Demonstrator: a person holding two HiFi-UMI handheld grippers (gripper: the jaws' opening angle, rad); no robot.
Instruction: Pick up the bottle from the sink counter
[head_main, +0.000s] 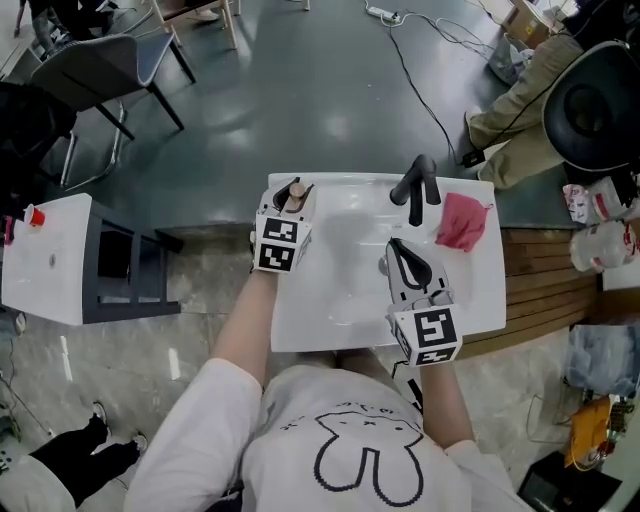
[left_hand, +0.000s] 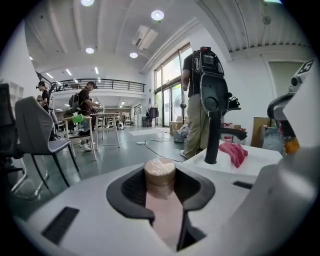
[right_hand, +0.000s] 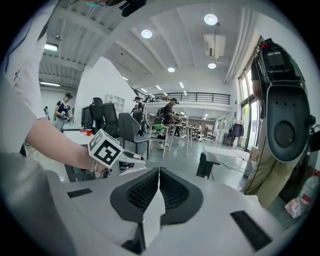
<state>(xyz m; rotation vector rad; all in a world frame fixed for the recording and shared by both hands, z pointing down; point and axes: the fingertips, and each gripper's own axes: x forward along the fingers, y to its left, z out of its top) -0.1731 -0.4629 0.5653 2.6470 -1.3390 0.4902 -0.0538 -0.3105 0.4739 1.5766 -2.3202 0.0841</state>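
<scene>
the sink counter (head_main: 300, 320) is open mid-basin; a black faucet (head_main: 416, 195) and pink cloth (head_main: 460, 222) block its far right.

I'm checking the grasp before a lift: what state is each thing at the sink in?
Bottle, clamped between the left gripper's jaws.
Left gripper, shut on the bottle.
Right gripper, shut, empty.
Faucet, no water seen running.
Cloth, crumpled on the counter beside the faucet.
</scene>
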